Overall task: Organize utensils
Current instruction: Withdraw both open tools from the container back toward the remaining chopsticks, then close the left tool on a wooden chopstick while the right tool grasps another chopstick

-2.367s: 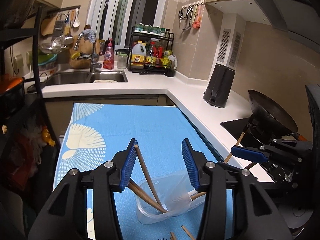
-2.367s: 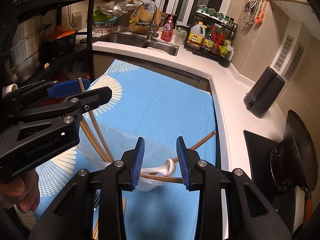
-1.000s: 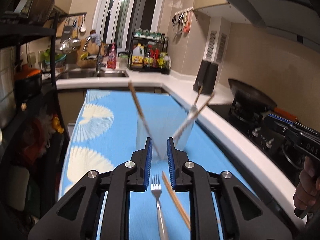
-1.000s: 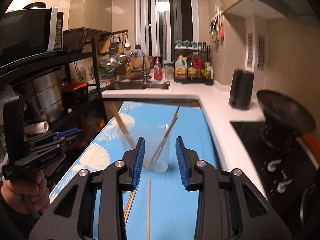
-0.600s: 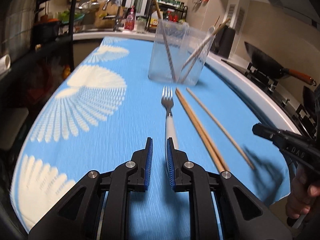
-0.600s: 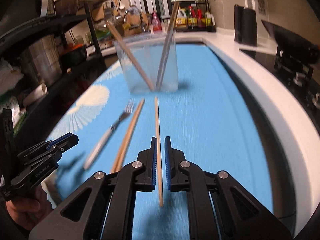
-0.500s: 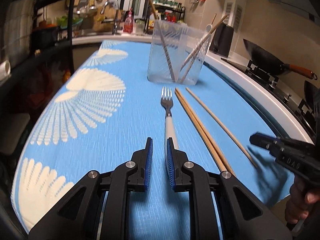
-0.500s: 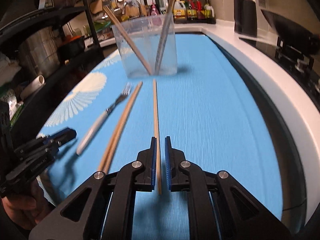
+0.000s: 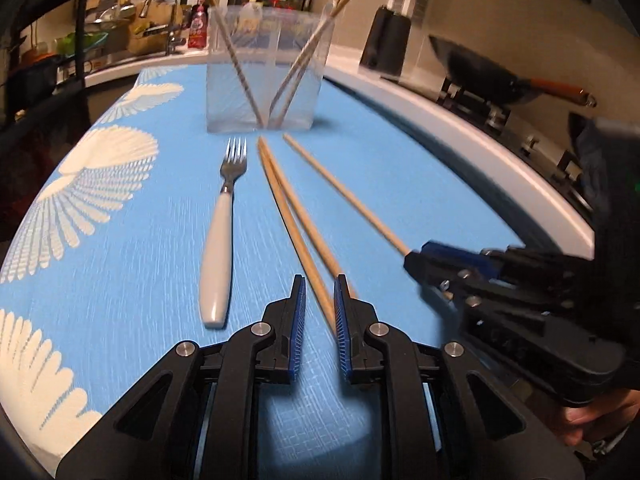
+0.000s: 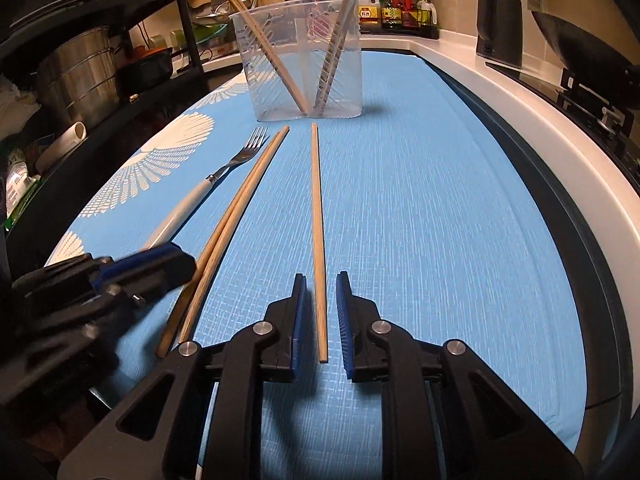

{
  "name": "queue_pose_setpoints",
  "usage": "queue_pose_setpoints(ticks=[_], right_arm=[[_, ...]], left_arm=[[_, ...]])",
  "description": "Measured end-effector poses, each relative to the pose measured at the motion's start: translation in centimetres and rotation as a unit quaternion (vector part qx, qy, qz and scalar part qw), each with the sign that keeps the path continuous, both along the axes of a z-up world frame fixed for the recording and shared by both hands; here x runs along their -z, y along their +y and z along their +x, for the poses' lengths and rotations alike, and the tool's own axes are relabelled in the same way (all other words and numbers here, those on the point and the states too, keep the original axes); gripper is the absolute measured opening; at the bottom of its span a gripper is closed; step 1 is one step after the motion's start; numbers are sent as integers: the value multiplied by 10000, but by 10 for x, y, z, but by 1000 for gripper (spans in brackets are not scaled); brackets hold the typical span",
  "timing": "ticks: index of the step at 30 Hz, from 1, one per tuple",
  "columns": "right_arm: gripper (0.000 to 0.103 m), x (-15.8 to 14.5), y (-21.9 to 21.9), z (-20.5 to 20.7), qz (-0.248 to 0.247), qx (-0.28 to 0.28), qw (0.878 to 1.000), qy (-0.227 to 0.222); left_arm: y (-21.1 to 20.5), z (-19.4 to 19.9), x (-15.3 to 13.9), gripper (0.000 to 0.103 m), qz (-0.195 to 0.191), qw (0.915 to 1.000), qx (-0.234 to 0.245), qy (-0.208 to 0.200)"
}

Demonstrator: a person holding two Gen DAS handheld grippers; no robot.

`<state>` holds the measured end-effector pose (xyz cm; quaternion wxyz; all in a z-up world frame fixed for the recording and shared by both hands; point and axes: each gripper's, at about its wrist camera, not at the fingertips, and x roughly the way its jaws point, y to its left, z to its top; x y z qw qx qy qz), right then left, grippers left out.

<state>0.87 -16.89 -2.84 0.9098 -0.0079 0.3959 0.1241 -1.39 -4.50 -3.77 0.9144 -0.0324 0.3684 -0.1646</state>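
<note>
A clear plastic cup (image 9: 264,64) stands upright on the blue tablecloth (image 9: 120,240), at the far end of the loose utensils. Inside it several chopsticks lean against the walls: one slants up to the left rim, two or more cross to the right, and their upper ends stick out above the rim. In the right wrist view the same cup (image 10: 304,56) holds a pair leaning left and a bundle leaning right; how many there are in all cannot be told through the ribbed plastic.

On the cloth in front of the cup lie a fork (image 9: 222,236) with a white handle, tines toward the cup, then a pair of chopsticks (image 9: 292,216) lying side by side and touching, then a single chopstick (image 9: 344,196) set a little apart on the right.

The left gripper (image 9: 319,296) sits low over the near end of the pair, its blue pads a narrow gap apart with one chopstick running between them; the pads do not visibly press on it. The right gripper (image 10: 321,296) straddles the near end of the single chopstick (image 10: 317,220). Its jaws are opening, with clear gaps on both sides of the stick, which lies flat on the cloth.

A black kettle (image 10: 500,24) stands on the white counter beyond, well apart from the cup.
</note>
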Motion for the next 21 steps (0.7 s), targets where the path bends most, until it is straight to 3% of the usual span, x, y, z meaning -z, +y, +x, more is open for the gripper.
queue_pose_setpoints(ticks=[6, 8, 14, 21], right_arm=[[14, 0, 1, -2, -107, 16, 9999, -84], [11, 0, 2, -2, -102, 48, 9999, -92], [5, 2, -4, -7, -30, 413, 9990, -183], [6, 5, -7, -18, 44, 894, 9952, -407]], left_arm=[[-10, -7, -1, 16, 545, 9984, 17, -166], [-8, -9, -2, 11, 693, 9973, -106, -239], [11, -8, -3, 6, 792, 9950, -496, -356], [16, -12, -1, 6, 665, 9957, -435, -482]])
